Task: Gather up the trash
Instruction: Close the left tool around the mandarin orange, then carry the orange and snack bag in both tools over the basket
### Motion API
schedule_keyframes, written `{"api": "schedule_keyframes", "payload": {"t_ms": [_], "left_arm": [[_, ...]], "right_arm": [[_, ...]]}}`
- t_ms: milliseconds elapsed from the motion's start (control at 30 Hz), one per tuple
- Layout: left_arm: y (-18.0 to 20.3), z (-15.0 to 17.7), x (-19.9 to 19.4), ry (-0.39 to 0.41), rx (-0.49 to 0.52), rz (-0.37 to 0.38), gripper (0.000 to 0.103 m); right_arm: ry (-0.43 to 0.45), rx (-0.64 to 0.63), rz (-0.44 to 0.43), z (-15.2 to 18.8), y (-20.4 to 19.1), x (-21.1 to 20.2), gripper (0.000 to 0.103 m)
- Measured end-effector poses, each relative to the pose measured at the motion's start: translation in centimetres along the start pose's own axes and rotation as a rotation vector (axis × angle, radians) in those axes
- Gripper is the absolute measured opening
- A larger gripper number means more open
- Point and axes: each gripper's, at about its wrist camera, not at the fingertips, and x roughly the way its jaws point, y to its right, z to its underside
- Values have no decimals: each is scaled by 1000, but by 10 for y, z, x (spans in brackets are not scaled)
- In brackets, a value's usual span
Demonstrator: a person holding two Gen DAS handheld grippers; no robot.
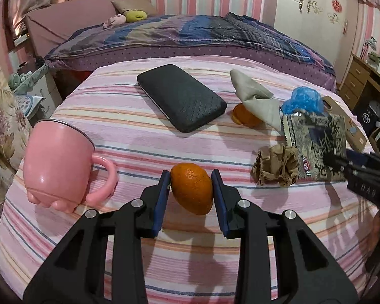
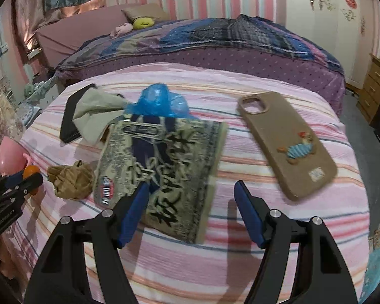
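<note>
My left gripper is shut on an orange and holds it above the striped cloth. A crumpled brown paper ball lies to its right, and shows in the right wrist view. Beside it lies a printed snack wrapper, with a blue plastic bag and a beige cloth behind it. My right gripper is open, with the wrapper's near right corner between its fingers. A second orange sits half under the beige cloth.
A pink mug stands at the left. A black case lies at the back middle. A tan phone case lies at the right. A bed with a purple quilt is behind the table.
</note>
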Motion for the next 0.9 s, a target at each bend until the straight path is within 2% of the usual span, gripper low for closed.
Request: {"api": "schedule_keyframes", "payload": {"t_ms": [200, 267, 467, 533, 700, 833, 900], "left_arm": [[2, 0, -9, 25, 7, -5, 32], [3, 0, -13, 37, 6, -5, 32], [9, 3, -28, 58, 2, 4, 32], [14, 5, -32, 64, 12, 4, 32], [28, 10, -45, 77, 50, -4, 32], [37, 12, -53, 78, 58, 5, 32], [41, 14, -56, 73, 56, 14, 32]], "right_arm": [[38, -12, 18, 12, 21, -15, 23], [54, -13, 24, 16, 27, -23, 19], [95, 24, 11, 29, 52, -47, 15], [116, 52, 6, 43, 62, -61, 15], [145, 79, 8, 60, 49, -90, 14], [196, 104, -2, 73, 55, -116, 14], [199, 108, -3, 76, 59, -115, 14]]}}
